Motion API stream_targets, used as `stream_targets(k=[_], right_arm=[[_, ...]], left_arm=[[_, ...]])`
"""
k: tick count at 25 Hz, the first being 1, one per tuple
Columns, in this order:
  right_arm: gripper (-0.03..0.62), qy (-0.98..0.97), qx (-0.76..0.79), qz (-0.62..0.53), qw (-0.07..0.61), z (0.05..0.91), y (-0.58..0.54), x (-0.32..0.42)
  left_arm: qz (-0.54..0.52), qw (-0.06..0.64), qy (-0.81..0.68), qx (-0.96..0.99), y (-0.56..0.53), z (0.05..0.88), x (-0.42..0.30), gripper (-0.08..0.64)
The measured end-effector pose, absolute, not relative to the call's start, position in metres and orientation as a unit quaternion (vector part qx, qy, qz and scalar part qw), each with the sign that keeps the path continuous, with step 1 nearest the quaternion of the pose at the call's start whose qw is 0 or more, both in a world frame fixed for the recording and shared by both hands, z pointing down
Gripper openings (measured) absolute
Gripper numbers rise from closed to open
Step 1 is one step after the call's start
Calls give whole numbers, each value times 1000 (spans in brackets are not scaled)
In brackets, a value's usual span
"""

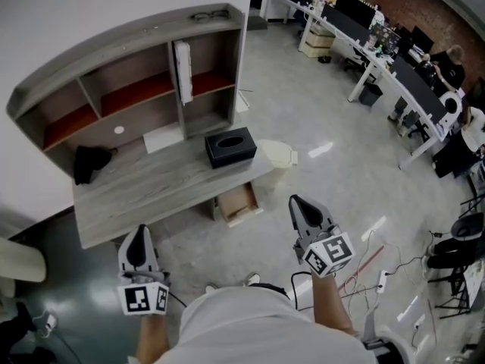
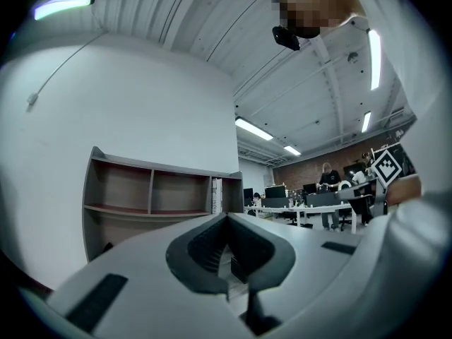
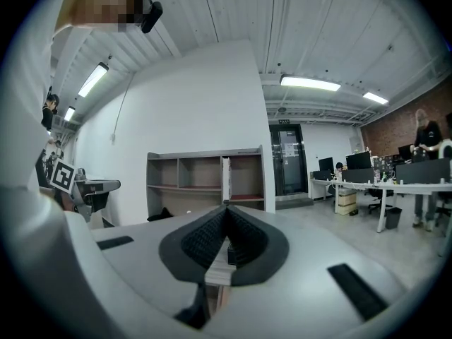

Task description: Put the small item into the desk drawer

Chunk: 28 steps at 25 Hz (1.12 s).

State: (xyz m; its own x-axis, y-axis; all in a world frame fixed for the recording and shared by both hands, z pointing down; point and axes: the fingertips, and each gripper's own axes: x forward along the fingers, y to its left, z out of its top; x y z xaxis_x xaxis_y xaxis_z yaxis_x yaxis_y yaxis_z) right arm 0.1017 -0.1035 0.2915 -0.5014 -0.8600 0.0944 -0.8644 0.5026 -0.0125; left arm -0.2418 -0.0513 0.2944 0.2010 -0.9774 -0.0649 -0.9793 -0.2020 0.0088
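Grey plastic jaws are pressed together on both grippers, with nothing between them. The left gripper (image 1: 138, 233) and right gripper (image 1: 297, 205) are held low in front of the person's body, side by side and well apart. Both point forward toward the desk (image 1: 151, 192) and stand well short of its front edge.

A small white round item (image 1: 119, 130) lies near the desk's back edge, between a black bundle (image 1: 91, 161) at the left end and a white sheet (image 1: 164, 137). A black tissue box (image 1: 230, 146) sits near the right end. No drawer can be made out from here.

In the shelf unit (image 1: 144, 32) along the back edge, a white folder (image 1: 183, 70) stands upright at the divider between the middle and right compartments. A pair of glasses (image 1: 210, 14) rests on top. An open cardboard box (image 1: 238, 203) sits on the floor under the desk's right end; I cannot tell what it holds.
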Motion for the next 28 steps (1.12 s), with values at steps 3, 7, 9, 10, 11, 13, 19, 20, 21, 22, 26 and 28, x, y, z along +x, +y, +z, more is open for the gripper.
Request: stream_targets(k=[3, 7, 9, 10, 11, 13, 19, 20, 21, 22, 26, 28], right_arm=[[23, -866, 497, 33, 40, 294, -98, 93], [23, -867, 494, 39, 43, 298, -93, 76], [23, -870, 489, 40, 44, 300, -89, 66], [23, -871, 487, 41, 44, 301, -87, 61], [23, -872, 486, 42, 45, 302, -85, 56], [23, -873, 483, 43, 47, 304, -82, 46], [23, -878, 477, 18, 33, 296, -67, 19], [23, -879, 475, 8, 33, 294, -64, 15], [23, -881, 472, 0, 36, 292, -62, 10], [23, -883, 468, -5, 41, 292, -60, 5], [23, -888, 458, -5, 50, 293, -56, -4], [23, -889, 455, -5, 50, 291, -53, -8]], left_arm=[[27, 12, 631, -775, -47, 298, -251, 17], [25, 11, 630, -776, -42, 298, -262, 17], [24, 10, 629, -777, -38, 299, -267, 17], [24, 10, 629, -777, -36, 300, -269, 18], [24, 8, 628, -778, -33, 301, -272, 17], [24, 6, 628, -778, -29, 303, -279, 17], [27, 1, 628, -777, -17, 309, -299, 17], [29, 1, 628, -778, -16, 309, -302, 17], [31, -1, 627, -778, -15, 310, -303, 17], [32, -2, 626, -779, -15, 312, -304, 17], [34, -6, 623, -782, -13, 315, -303, 17], [35, -9, 622, -782, -10, 316, -305, 18]])
